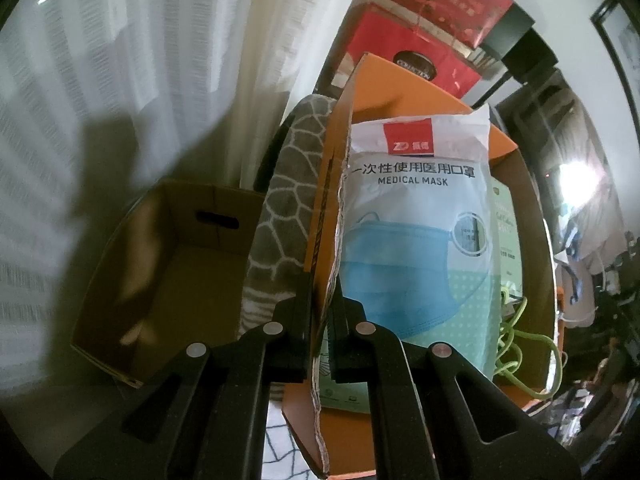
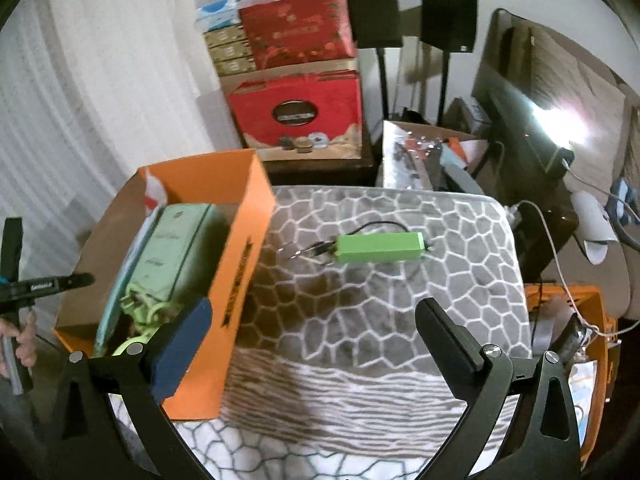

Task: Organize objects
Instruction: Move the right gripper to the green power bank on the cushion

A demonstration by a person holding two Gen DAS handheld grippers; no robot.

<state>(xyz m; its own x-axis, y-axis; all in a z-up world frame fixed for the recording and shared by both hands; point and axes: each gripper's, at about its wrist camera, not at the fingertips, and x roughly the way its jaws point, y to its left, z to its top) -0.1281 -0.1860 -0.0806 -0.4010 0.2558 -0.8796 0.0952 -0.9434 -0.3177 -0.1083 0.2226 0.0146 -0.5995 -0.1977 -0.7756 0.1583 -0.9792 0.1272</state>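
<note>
My left gripper (image 1: 322, 300) is shut on the torn side wall of an orange cardboard box (image 1: 400, 92). Inside the box stand a white and blue medical mask pack (image 1: 416, 232), a pale green carton (image 1: 508, 224) and a coiled lime cable (image 1: 520, 340). My right gripper (image 2: 314, 312) hangs wide open and empty over a grey cushion (image 2: 400, 312) with a white honeycomb pattern. On the cushion, ahead of the fingers, lies a green power bank (image 2: 378, 246) with a black lead and a metal clip at its left end. The orange box (image 2: 240, 260) stands at the cushion's left edge.
An open brown carton (image 1: 180, 272) sits left of the cushion by the white curtain. Behind are stacked red gift boxes (image 2: 296, 112), two black speakers on stands (image 2: 372, 12), a silver box (image 2: 408, 156) and a dark screen (image 2: 520, 120). Another orange box (image 2: 568, 308) stands at the right.
</note>
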